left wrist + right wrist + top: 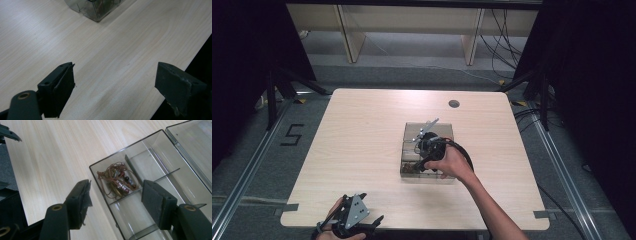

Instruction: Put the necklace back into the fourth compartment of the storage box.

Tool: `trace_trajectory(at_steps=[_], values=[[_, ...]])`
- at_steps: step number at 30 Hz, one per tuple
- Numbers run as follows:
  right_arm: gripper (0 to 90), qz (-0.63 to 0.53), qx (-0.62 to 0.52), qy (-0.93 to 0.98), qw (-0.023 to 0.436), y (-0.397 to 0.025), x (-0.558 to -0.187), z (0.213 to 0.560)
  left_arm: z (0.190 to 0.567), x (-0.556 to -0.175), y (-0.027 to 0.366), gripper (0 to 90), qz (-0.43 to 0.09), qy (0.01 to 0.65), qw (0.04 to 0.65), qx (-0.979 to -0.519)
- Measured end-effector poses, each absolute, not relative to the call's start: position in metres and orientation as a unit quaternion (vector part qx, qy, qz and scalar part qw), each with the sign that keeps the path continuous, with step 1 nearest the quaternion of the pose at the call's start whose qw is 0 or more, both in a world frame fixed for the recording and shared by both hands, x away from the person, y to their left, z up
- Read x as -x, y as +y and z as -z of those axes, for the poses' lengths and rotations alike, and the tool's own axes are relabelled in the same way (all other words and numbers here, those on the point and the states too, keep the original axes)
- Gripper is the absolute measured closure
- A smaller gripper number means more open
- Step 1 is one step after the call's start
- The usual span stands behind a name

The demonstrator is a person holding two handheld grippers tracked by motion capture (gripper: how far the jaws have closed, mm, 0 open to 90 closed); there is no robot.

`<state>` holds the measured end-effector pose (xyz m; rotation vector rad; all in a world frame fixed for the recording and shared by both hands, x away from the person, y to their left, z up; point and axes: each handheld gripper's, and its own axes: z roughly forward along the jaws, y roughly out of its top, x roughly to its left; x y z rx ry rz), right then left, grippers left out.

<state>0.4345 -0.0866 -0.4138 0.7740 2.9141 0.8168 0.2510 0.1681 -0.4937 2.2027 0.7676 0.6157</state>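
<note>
A clear plastic compartment box point(447, 131) lies in the middle of the table with its lid point(190, 142) folded open. One corner compartment holds a tangle of brown cord with beads point(117, 181). My right gripper point(116, 193) hovers open just above that corner, one jaw outside the box wall and the other over the neighbouring compartment, and nothing is held between them. From the high view the right gripper point(422, 159) is over the box's near-left part. My left gripper point(371, 222) rests open and empty at the table's near-left edge. Ahead of the left gripper point(117, 75) is the box corner point(96, 10).
The light wooden table point(362, 150) has a round cable hole point(454, 103) at the back right. Its near edge point(180, 67) runs just right of the left gripper. Dark stands and cables point(532, 85) flank the table on the floor.
</note>
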Motion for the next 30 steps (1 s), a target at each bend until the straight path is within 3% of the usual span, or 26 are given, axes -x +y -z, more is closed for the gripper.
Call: trace_trajectory(at_steps=[5, 10, 30], values=[[36.4, -0.269, -0.248, 0.931, 0.008, -0.092, -0.430, 0.412, 0.492, -0.254, 0.170, 15.4, -0.252, 0.273, 0.351, -0.860], [32.9, -0.277, -0.253, 0.927, 0.009, -0.100, -0.427, 0.408, 0.493, -0.252, 0.170, 15.4, -0.239, 0.290, 0.351, -0.858], [30.5, -0.287, -0.257, 0.923, 0.013, -0.114, -0.407, 0.407, 0.494, -0.252, 0.169, 15.5, -0.236, 0.299, 0.356, -0.854]])
